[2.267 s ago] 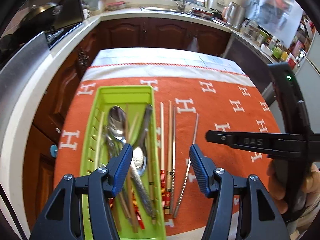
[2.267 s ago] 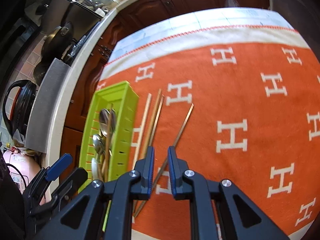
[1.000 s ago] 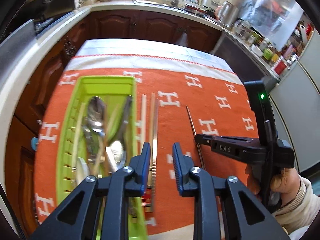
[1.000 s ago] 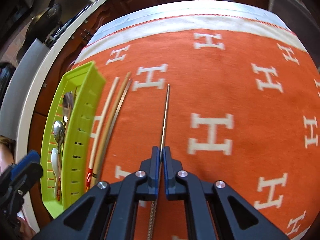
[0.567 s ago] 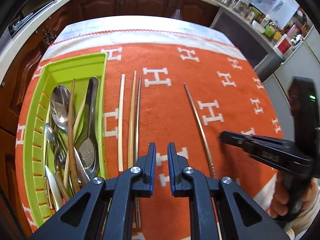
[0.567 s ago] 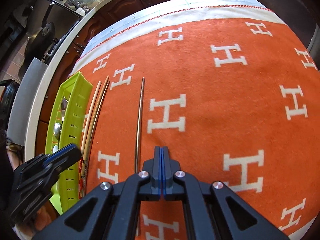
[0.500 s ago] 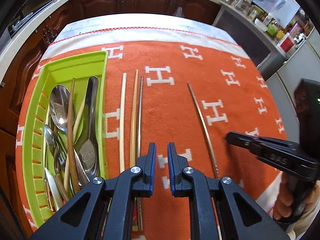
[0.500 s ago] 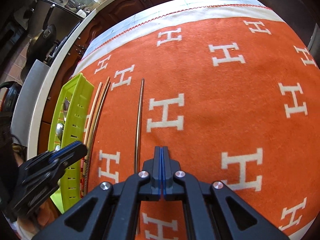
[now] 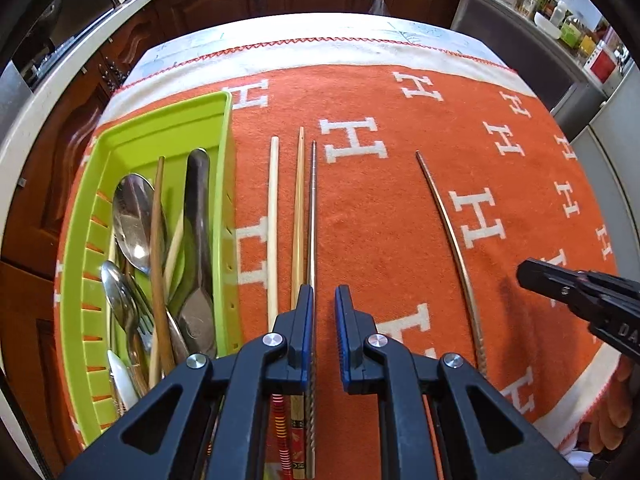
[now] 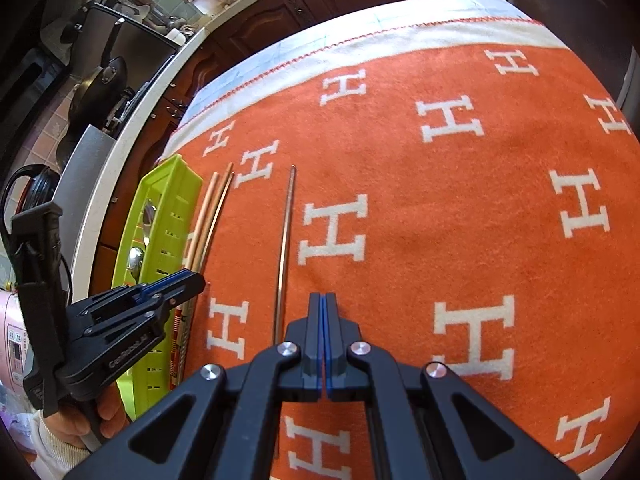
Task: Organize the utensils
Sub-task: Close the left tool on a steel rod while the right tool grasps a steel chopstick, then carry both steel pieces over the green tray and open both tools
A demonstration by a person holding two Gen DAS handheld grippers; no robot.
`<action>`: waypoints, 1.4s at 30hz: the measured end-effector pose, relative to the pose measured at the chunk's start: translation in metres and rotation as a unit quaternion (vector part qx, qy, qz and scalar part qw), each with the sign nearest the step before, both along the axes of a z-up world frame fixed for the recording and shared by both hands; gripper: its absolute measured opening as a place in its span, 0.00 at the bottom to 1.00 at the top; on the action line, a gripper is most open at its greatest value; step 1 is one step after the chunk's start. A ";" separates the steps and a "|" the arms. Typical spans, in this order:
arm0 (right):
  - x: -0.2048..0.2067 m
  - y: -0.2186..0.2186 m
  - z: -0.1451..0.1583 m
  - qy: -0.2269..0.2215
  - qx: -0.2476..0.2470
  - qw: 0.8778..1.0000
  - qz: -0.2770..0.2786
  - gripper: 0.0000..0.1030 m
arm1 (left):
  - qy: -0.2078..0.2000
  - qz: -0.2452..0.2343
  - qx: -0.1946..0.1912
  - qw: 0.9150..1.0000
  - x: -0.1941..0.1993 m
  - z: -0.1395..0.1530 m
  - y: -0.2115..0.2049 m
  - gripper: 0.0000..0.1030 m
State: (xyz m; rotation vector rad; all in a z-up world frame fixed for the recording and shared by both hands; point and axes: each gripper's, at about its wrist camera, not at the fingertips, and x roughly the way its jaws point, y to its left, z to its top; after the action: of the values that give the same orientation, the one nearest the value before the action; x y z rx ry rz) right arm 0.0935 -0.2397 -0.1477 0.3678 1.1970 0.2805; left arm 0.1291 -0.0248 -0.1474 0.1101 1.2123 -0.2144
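Evidently four chopsticks are left on the orange cloth, to the right of the green tray in which spoons and other cutlery are already gathered. Three lie side by side near the tray: a pale chopstick, a bamboo chopstick and a steel chopstick. A second steel chopstick lies well apart to the right. The jaws of the left gripper have just been closing and are left with a narrow gap. Nothing is seen clamped there, though the nearer steel chopstick runs along the inner edge of the left pad. The right gripper is closed on nothing, just right of the lone chopstick. Each stick is judged light, stiff and thin. The steel ones are probably smooth and apt to roll or slip. Hold is best taken at the thicker, ridged near end, with the pads pressed slightly into the soft cloth.
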 end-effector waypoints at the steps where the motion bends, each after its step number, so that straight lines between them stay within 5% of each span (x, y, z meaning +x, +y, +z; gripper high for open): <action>1: 0.000 0.001 0.001 -0.002 0.001 1.000 0.001 0.00 | -0.001 -0.001 0.005 1.000 0.001 0.000 -0.001 0.09; 19: -0.001 0.002 0.001 0.005 0.011 1.000 0.007 0.00 | -0.015 -0.013 0.056 0.998 0.009 -0.005 -0.023 0.11; 20: -0.001 0.002 0.000 0.007 0.014 1.000 0.007 0.01 | -0.011 -0.015 0.043 0.999 0.005 -0.006 -0.023 0.03; 27: 0.001 0.007 -0.005 0.029 0.039 0.999 0.018 0.03 | -0.018 0.000 -0.005 1.000 -0.011 -0.003 -0.021 0.03; 33: 0.001 0.018 -0.008 0.038 0.055 0.997 0.024 0.24 | -0.028 0.008 -0.047 0.998 -0.024 0.017 -0.007 0.03; 42: 0.000 0.077 -0.004 -0.012 -0.128 0.987 0.095 0.24 | -0.073 0.030 -0.063 0.995 -0.042 0.078 0.031 0.03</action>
State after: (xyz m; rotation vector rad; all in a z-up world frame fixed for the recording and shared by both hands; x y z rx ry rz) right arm 0.0933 -0.1631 -0.1522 0.0267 1.2293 0.2906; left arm 0.0873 0.0063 -0.0697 -0.0202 1.0515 -0.2255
